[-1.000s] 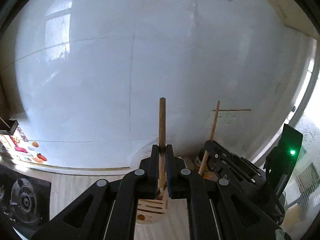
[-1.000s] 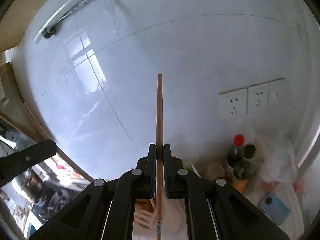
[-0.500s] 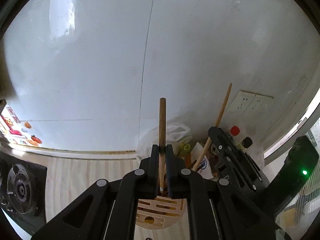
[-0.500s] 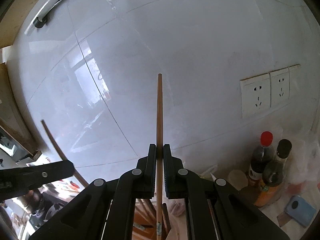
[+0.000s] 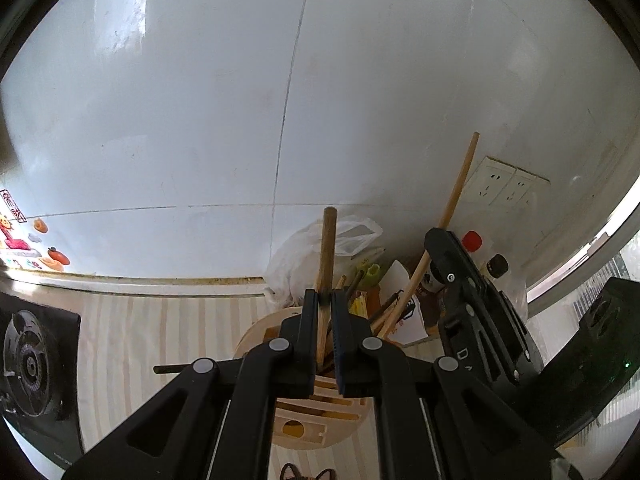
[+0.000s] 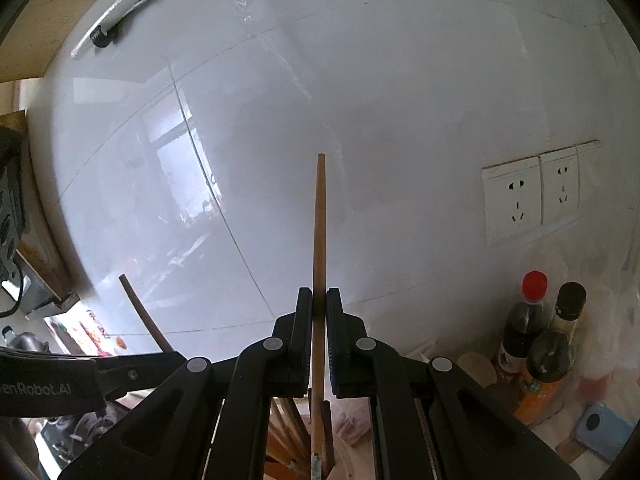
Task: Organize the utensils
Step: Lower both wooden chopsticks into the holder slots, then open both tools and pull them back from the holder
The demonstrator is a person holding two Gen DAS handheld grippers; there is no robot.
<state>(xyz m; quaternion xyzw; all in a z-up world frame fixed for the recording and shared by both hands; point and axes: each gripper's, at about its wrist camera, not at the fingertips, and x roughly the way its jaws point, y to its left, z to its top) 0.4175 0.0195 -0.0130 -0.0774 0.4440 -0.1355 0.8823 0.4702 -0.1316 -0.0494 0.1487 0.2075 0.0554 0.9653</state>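
Two wooden utensils mid-stow — a thick dark handle (image 5: 327,256) pinched between the fingers of the left gripper (image 5: 326,308), a slimmer pale stick (image 6: 319,248) clamped upright by the right gripper (image 6: 319,308). Both lower ends reaching down past the fingertips toward the wooden holder (image 5: 316,404), already crowded with other sticks. Just right of the left fingers, the right gripper close alongside. Further right of the right fingers, sauce bottles (image 6: 536,340) and wall sockets (image 6: 532,196). Risks, as judged: tips catching on the holder's rim or its packed contents — tipping it; grippers colliding; slender stick swinging into bottles.
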